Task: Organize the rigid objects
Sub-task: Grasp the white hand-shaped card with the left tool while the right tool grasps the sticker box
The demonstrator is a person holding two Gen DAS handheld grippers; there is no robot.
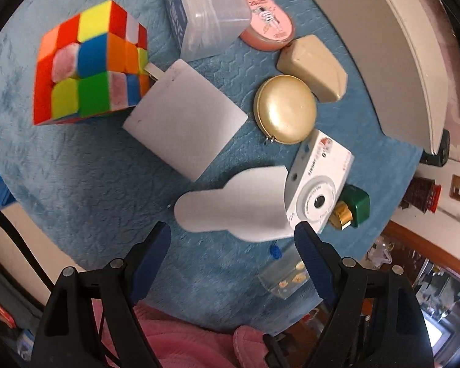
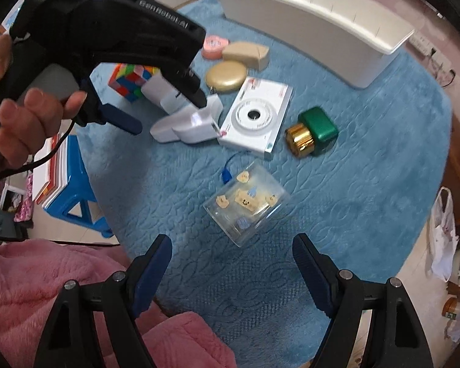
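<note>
Both the left gripper [image 1: 232, 242] and the right gripper [image 2: 231, 253] hang wide-jawed and empty; the clear plastic box [image 2: 246, 204] looks light, stiff, slick — best pinched across its flat sides.

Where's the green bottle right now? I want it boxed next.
In the right wrist view the green bottle lies on the blue cloth, just right of the white camera, its gold cap toward the viewer.
</note>
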